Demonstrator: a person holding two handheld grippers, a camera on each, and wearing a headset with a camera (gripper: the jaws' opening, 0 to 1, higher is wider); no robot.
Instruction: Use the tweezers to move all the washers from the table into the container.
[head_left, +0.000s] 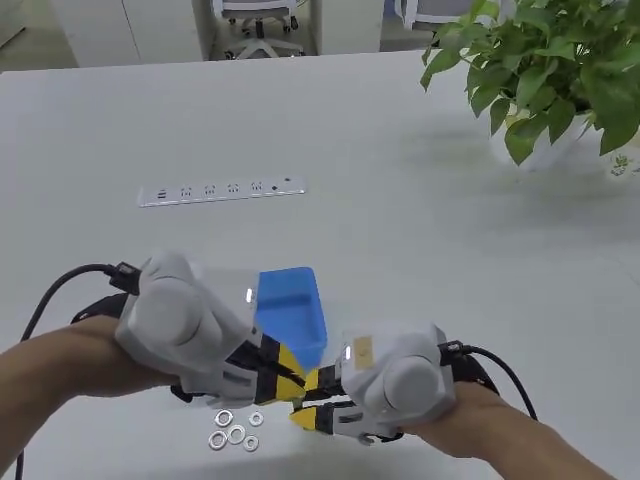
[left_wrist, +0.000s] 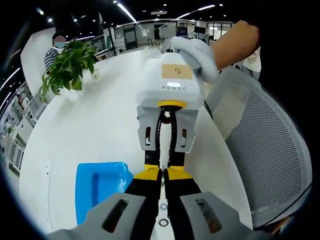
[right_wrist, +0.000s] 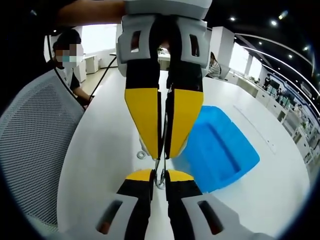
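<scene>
Meeting tip to tip over the near edge of the white table (head_left: 400, 250), my two grippers share a thin metal strip that I take to be the tweezers (right_wrist: 160, 166). My left gripper (left_wrist: 162, 175) has its yellow-tipped jaws closed to a sliver, and in the right gripper view the strip runs between its pads. My right gripper (right_wrist: 159, 178) has its jaws nearly together around the strip's end; whether they truly pinch it I cannot tell.

The washers (head_left: 236, 432), five by my count in the head view, lie loose in a small cluster on the table, just on the near side of the joined tips and slightly to the left. The blue container (head_left: 287, 271) stands just beyond the grippers with its open top up. What shows of its floor looks bare. A power strip (head_left: 222, 190) lies farther off on the left, and a potted plant (head_left: 550, 70) stands at the far right.

By my reading the job is at its opening step. No washer is lifted, none sits in the container as far as I can see, and the whole cluster is left to carry over.
</scene>
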